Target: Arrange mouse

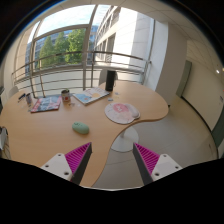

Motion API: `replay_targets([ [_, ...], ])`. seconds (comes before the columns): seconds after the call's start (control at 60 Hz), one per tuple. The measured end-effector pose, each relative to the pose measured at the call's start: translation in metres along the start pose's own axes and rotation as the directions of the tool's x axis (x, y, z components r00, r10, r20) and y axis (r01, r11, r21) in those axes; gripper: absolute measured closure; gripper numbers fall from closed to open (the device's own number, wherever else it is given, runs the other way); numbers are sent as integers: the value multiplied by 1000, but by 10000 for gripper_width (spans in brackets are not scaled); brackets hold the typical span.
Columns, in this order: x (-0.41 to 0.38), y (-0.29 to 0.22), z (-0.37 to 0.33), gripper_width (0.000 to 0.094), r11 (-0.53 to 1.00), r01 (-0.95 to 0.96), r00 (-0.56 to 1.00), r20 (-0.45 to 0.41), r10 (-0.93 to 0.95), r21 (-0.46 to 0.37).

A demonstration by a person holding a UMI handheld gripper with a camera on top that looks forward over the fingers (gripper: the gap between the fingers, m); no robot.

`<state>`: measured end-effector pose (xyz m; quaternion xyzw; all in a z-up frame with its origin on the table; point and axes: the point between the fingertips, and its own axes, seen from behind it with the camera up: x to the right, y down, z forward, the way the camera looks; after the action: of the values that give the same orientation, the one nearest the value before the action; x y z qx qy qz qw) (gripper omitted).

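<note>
mouse [80,127] ahead of open fingers [76,159], on table [40,135]

Only one view is given, taken from a camera mounted on the gripper [110,160] and aimed forward along its two fingers, whose pads [76,157] are seen spread apart at the bottom. The scene is viewed from above and slightly downward, well back from the table [60,140]. The table's near edge lies just beyond the fingers. Windows [60,45] are faced across the room. A wide-angle, curved field is covered.
</note>
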<state>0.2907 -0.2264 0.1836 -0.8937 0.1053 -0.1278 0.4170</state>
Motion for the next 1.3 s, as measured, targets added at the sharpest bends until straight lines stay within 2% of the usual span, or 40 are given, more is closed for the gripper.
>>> replay_targets([
  [0.2, -19, 43, 22, 88, 998, 18, 1000, 6, -18, -56],
  [0.367, -73, 69, 75, 87, 995, 38, 995, 100, -29, -90],
  [0.633, -133, 35, 194, 95, 993, 120, 970, 211, -117, -2],
  [0.717, -146, 29, 224, 94, 989, 147, 958, 250, -143, 2],
  [0.9, -164, 8, 263, 98, 982, 186, 932, 312, -183, 21],
  [1.017, -165, -10, 285, 108, 978, 204, 924, 323, -205, 37],
  [1.067, -164, -15, 293, 132, 980, 194, 924, 329, -195, 36],
  [1.117, -166, -19, 308, 196, 985, 170, 923, 346, -169, 26],
  [1.167, -170, -17, 304, 309, 989, 150, 915, 377, -145, 16],
  [1.2, -170, -19, 306, 418, 987, 156, 913, 376, -155, 27],
  [1.3, -172, -22, 307, 469, 986, 161, 914, 369, -166, 45],
])
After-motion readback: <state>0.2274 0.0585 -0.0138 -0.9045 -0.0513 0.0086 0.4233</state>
